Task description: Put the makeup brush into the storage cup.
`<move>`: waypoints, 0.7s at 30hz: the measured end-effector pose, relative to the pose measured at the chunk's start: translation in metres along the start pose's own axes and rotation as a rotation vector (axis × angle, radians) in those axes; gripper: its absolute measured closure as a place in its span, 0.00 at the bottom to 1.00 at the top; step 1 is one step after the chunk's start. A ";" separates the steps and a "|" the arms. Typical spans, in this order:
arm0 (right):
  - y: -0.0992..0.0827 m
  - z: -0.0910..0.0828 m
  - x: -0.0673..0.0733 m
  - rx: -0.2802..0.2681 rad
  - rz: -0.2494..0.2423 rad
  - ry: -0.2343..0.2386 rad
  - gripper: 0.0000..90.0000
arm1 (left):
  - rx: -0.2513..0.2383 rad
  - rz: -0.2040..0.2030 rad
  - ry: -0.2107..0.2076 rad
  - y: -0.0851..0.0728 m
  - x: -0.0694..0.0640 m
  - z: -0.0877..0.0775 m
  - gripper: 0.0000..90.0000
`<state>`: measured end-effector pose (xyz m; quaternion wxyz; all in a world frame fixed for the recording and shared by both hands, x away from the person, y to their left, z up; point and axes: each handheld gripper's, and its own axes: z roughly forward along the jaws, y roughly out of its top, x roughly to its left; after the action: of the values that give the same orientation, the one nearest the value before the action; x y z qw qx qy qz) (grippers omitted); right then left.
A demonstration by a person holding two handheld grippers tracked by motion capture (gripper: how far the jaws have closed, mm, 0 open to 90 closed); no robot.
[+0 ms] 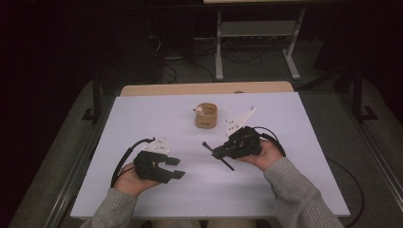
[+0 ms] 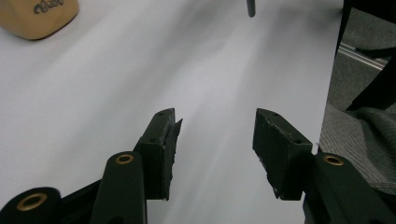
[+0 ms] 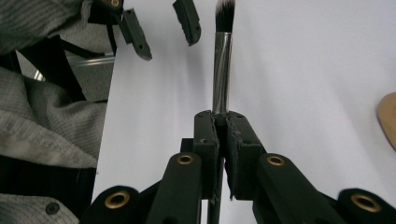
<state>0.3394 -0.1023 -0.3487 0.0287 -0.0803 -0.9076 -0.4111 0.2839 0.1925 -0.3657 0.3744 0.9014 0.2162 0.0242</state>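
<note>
A makeup brush (image 3: 222, 60) with a silver ferrule and a dark, pale-tipped head sticks out from my right gripper (image 3: 223, 116), whose jaws are shut on its handle. In the high view that right gripper (image 1: 216, 152) hovers right of centre, and the brush (image 1: 229, 166) crosses it at a slant. My left gripper (image 1: 178, 167) is at the front left, apart from the brush. Its jaws (image 2: 215, 114) stand open over bare table with nothing between them. A tan cup (image 1: 206, 118) stands at the middle back, with a small pale thing in its mouth.
The white table top (image 1: 285, 142) has a wooden strip along its far edge. In the left gripper view the cup (image 2: 37, 18) is at the top left and the table's edge runs down the right. Cables and a desk frame (image 1: 218, 52) lie on the floor beyond.
</note>
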 end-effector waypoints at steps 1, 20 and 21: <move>0.001 -0.001 -0.002 -0.004 0.001 -0.001 0.92 | -0.004 -0.002 0.004 -0.001 0.000 -0.001 0.54; 0.012 -0.011 -0.027 -0.084 0.059 -0.013 0.92 | -0.043 -0.059 0.050 -0.024 0.011 -0.003 0.49; 0.012 -0.011 -0.028 -0.087 0.059 -0.014 0.92 | -0.040 -0.063 0.054 -0.025 0.011 -0.003 0.48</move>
<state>0.3694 -0.1058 -0.3362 0.0311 -0.1108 -0.8863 -0.4485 0.2839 0.2147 -0.3822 0.3871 0.8855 0.2538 0.0412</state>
